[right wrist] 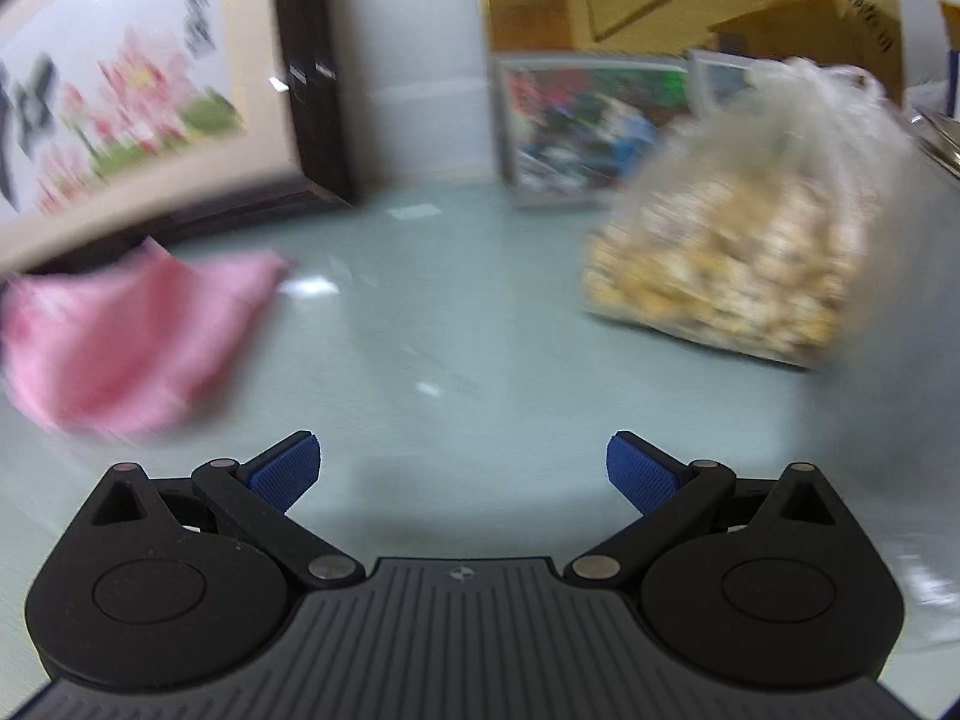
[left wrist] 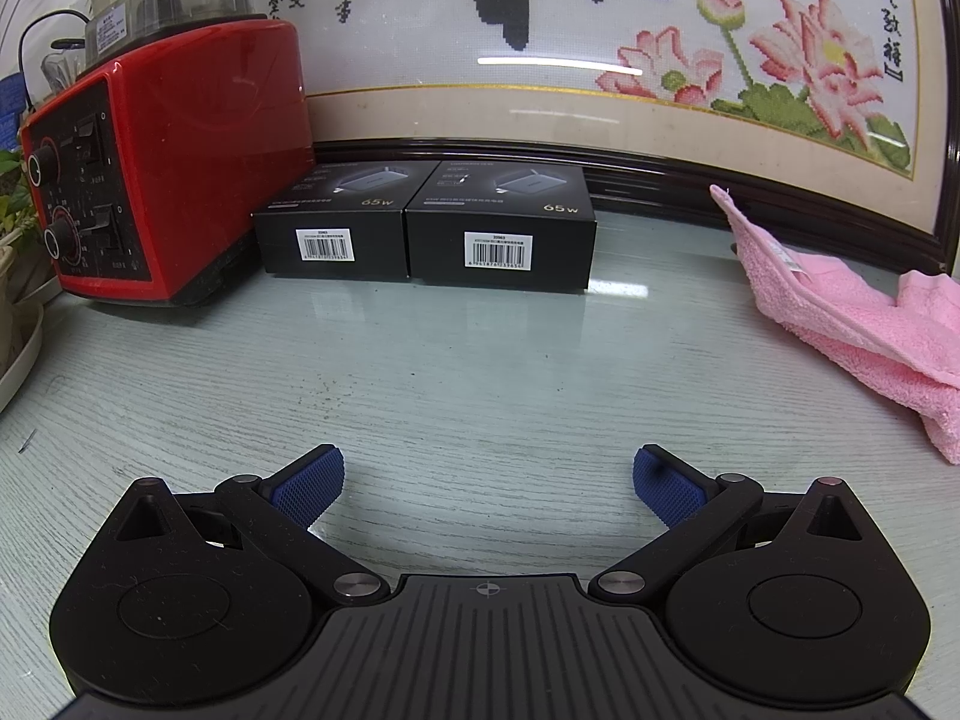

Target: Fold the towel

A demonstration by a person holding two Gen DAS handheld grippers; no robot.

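A pink towel lies crumpled on the pale tabletop at the far right of the left wrist view, one corner sticking up against a picture frame. My left gripper hovers low over bare table well to the towel's left, open and holding nothing. In the blurred right wrist view the same pink towel lies at the left, ahead of my right gripper, which is open and empty over the table.
A red blender base stands at the back left, two black boxes beside it. A large framed embroidery leans along the back. A clear bag of pale snacks sits at the right, a picture behind it.
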